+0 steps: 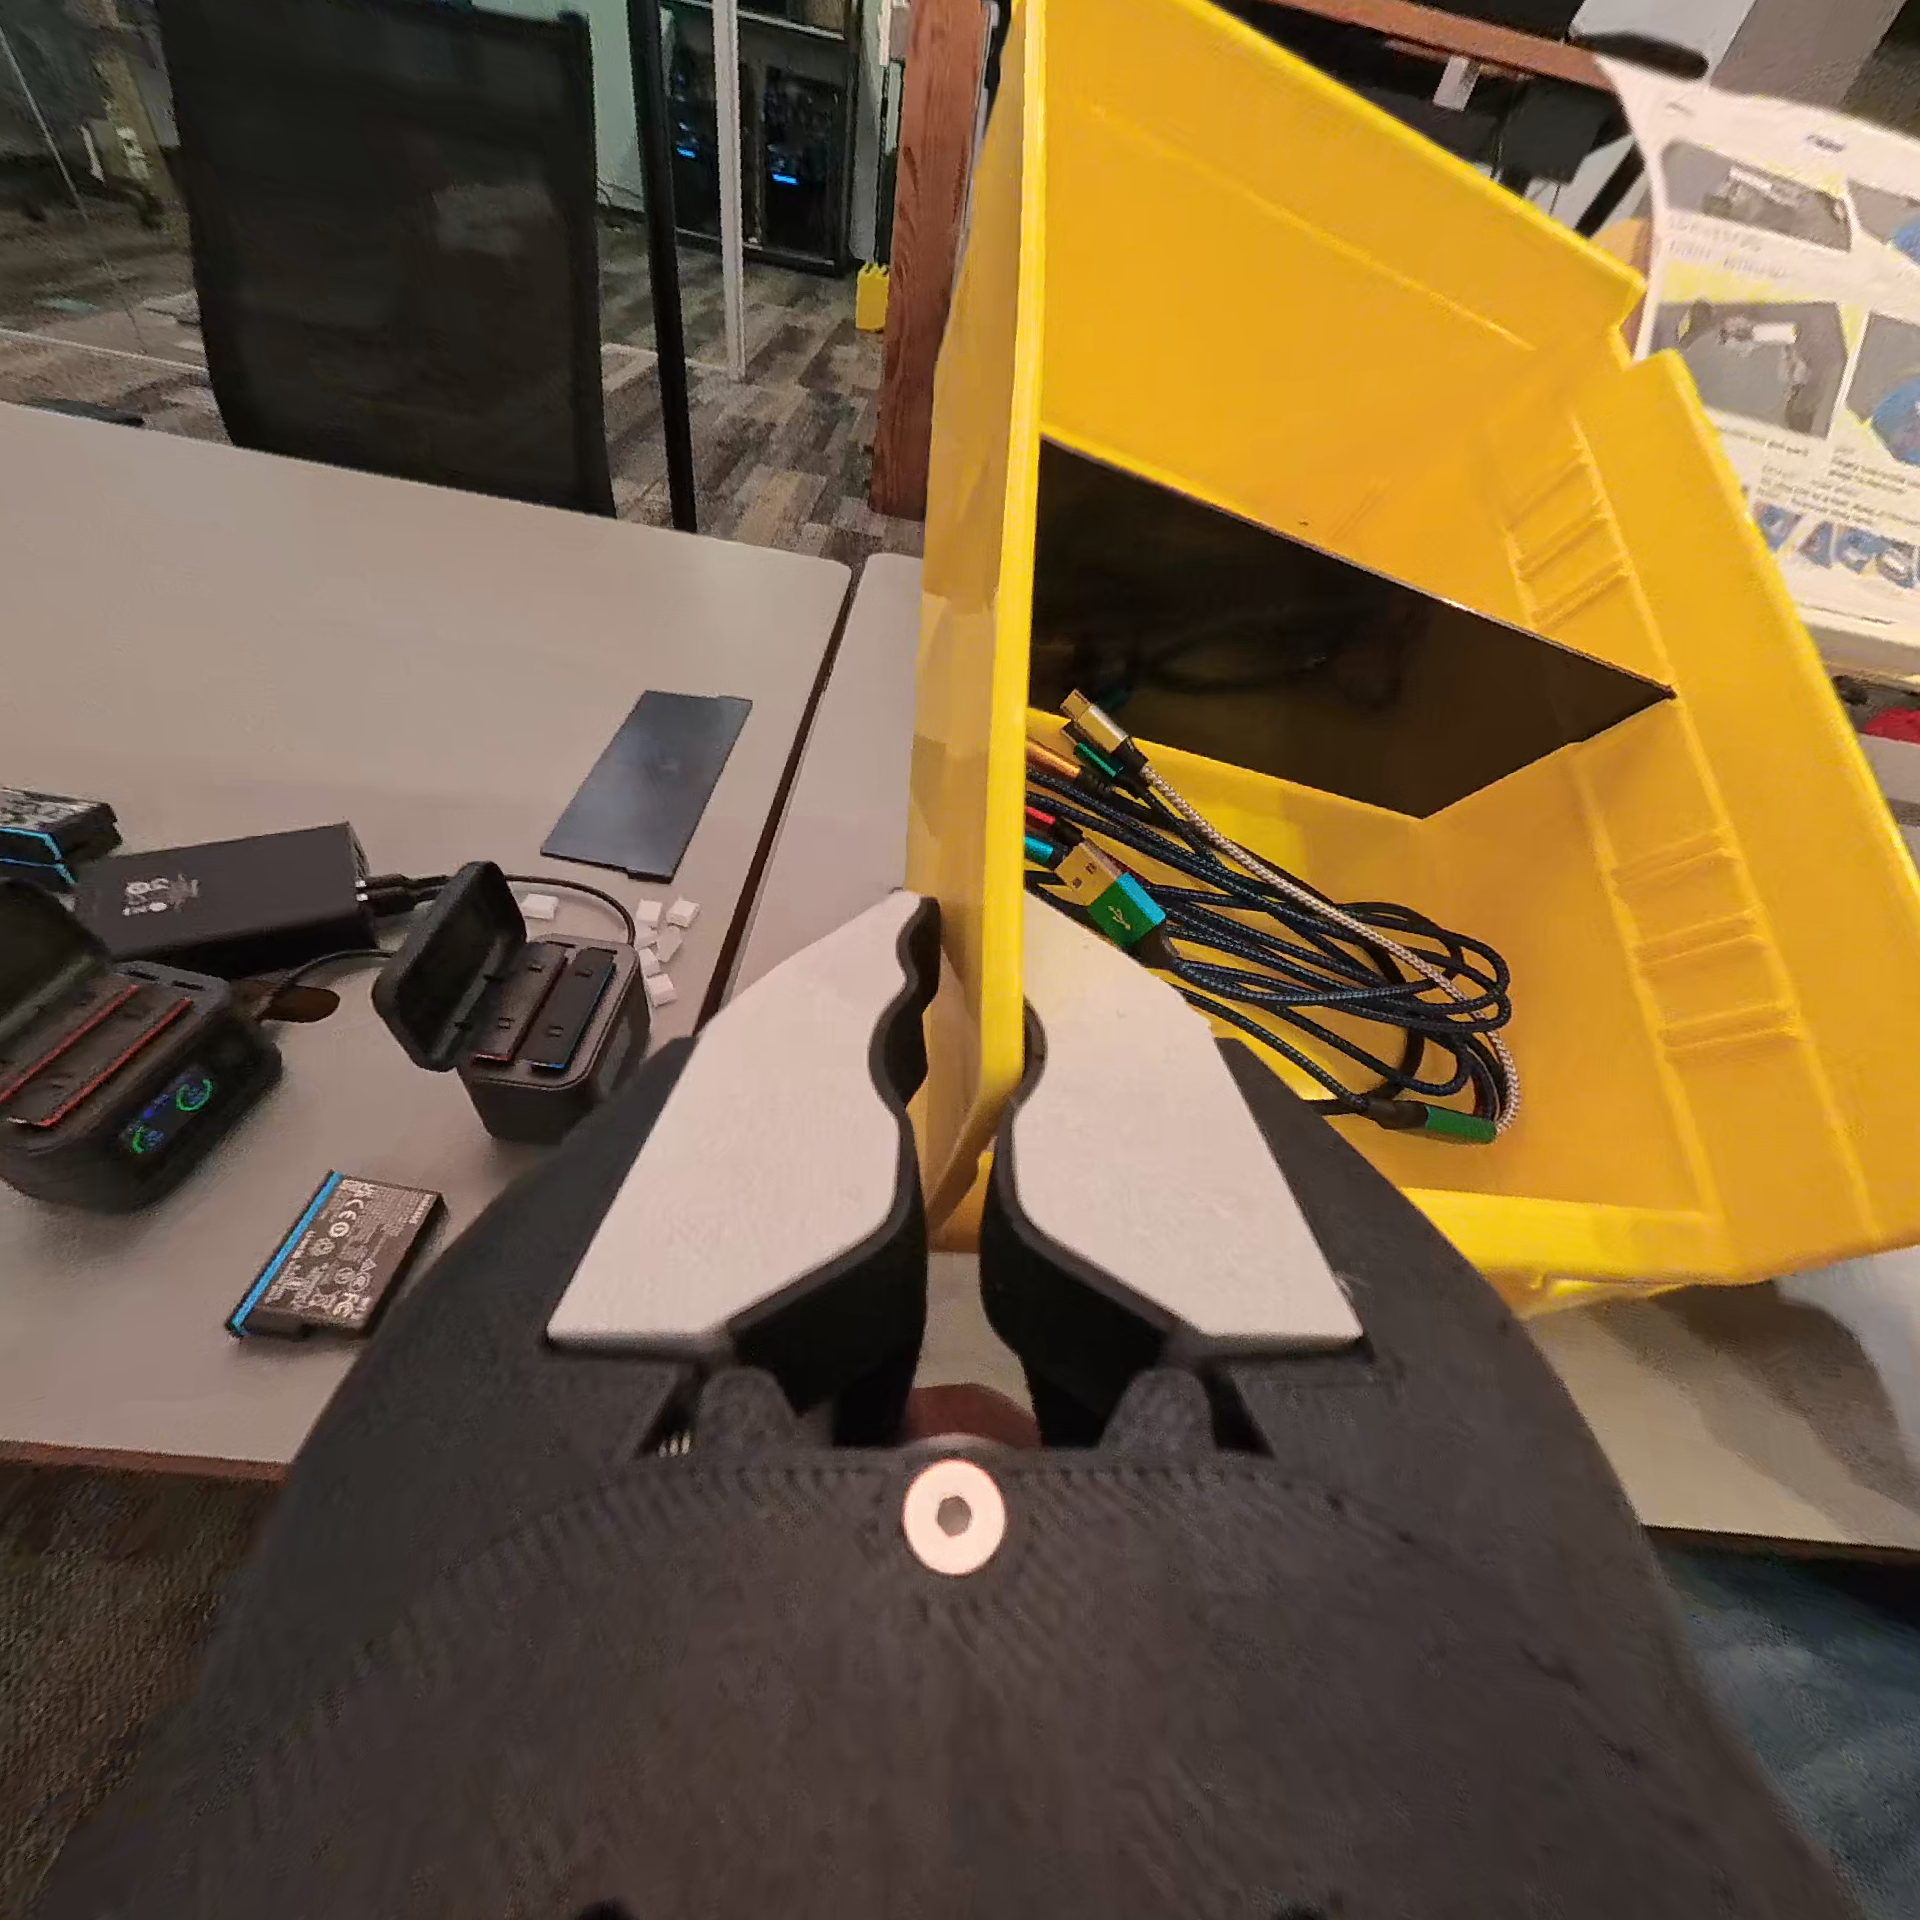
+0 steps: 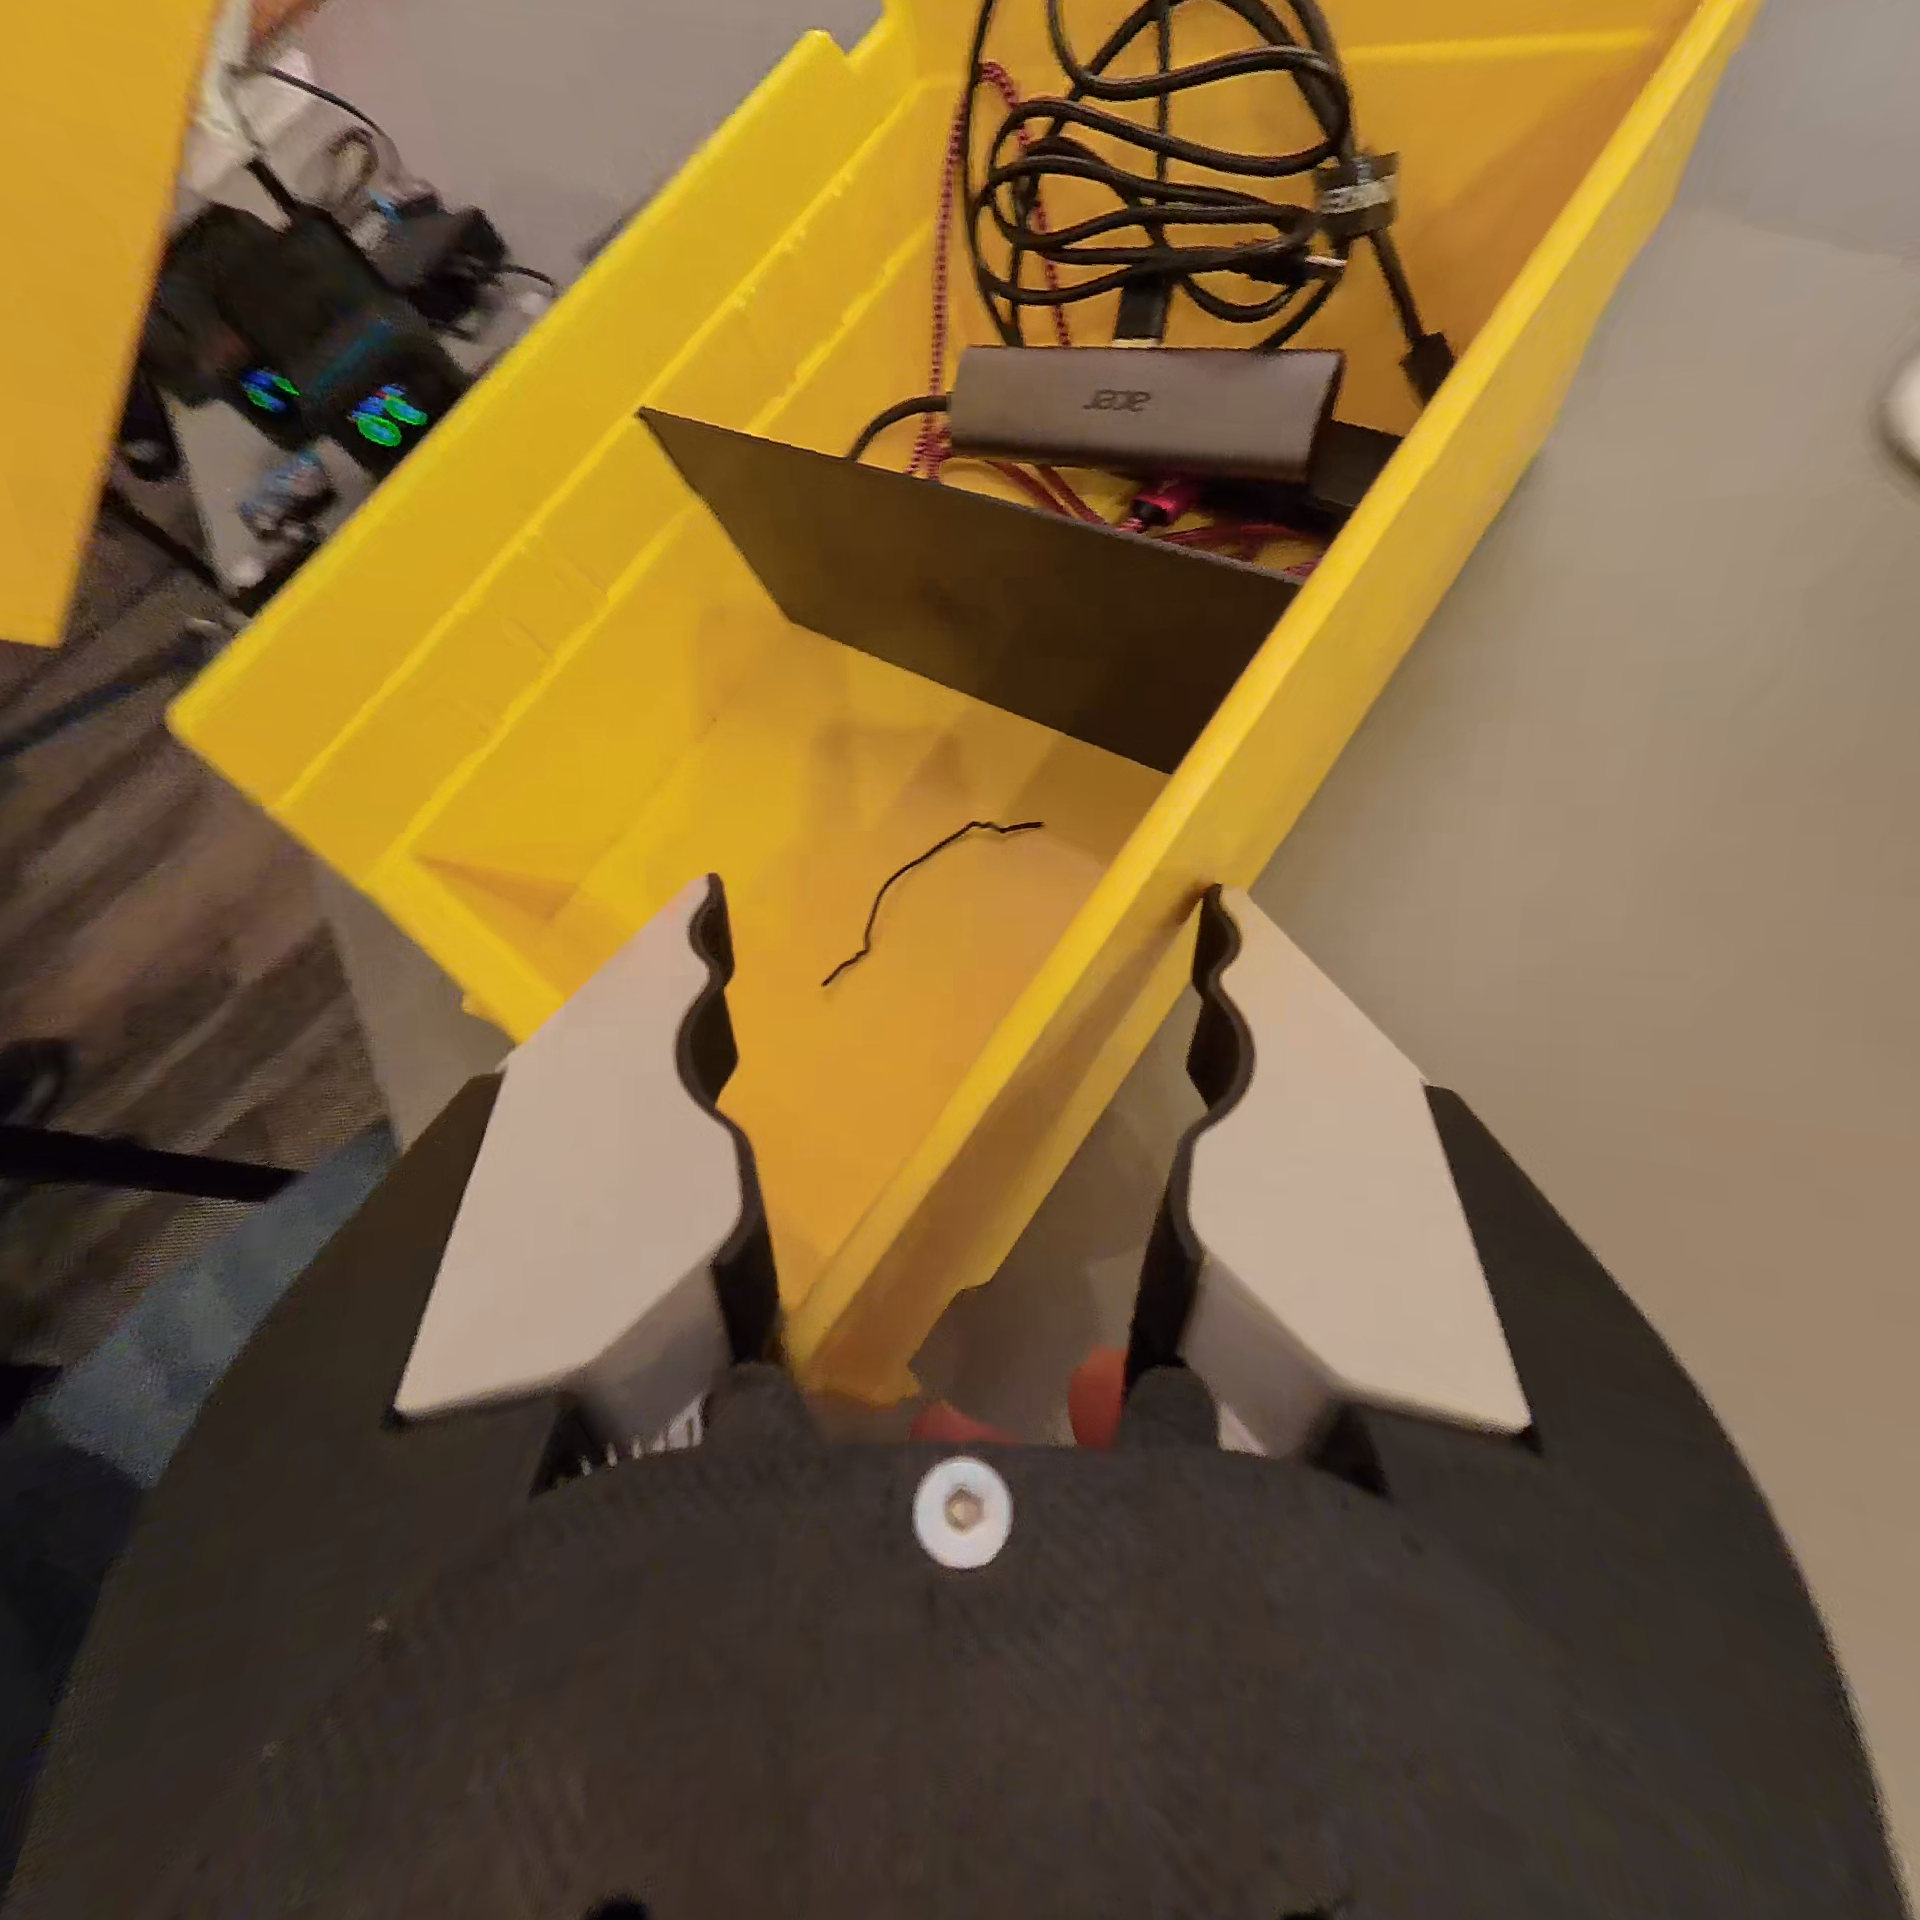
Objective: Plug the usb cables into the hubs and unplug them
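Half-hidden hub (image 2: 1143,410) behind black divider (image 2: 977,613)

- The left wrist view sits low behind the left gripper (image 1: 971,997), close up to a tilted yellow bin (image 1: 1299,436) filling the frame's right half, with a grey table (image 1: 364,644) at left.
- The right wrist view looks steeply down past the right gripper (image 2: 961,904) into a second yellow bin (image 2: 540,582), very near.
- Both show lit charger cases (image 1: 125,1081) (image 2: 332,384); whether either bin appears in both cannot be told.
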{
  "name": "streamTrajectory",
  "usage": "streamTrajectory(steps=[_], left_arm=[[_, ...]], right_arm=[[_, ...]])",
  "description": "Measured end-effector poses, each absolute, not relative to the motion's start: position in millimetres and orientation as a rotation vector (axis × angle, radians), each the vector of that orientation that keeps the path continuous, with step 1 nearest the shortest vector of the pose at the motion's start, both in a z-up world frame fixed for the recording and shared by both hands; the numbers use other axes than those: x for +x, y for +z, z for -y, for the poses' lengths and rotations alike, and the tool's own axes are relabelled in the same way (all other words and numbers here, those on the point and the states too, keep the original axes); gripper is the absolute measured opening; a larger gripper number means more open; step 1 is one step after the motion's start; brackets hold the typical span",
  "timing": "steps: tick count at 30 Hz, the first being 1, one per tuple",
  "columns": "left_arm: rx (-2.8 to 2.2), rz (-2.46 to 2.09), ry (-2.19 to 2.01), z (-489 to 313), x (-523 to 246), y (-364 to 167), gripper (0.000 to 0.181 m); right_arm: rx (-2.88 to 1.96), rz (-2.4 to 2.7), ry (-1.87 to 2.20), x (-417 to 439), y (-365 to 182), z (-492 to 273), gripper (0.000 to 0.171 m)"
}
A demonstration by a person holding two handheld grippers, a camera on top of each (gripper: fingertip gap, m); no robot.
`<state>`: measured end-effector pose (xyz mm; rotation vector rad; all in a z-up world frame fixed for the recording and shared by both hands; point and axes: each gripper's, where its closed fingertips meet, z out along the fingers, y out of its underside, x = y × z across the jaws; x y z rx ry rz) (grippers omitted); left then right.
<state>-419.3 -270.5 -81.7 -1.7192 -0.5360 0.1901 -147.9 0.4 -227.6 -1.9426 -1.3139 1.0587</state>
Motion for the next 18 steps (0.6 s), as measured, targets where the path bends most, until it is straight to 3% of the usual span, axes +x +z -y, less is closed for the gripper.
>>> streamTrajectory(steps=[3,8,18], left_arm=[[-1.705,0.524,0.207,273.8,-414.9,-69.0,0.006],[-1.69,0.495,0.189,267.6,-397.1,-54.2,0.006],[-1.778,0.321,0.035,154.7,-296.1,-58.4,0.006]], right_arm=[[-1.913,1.363,1.235,-176.8,-221.7,38.1,0.098],[-1.878,1.383,1.451,-187.3,-202.9,61.1,0.092],[-1.608,1.186,1.445,-67.4,-98.3,25.2,0.099]])
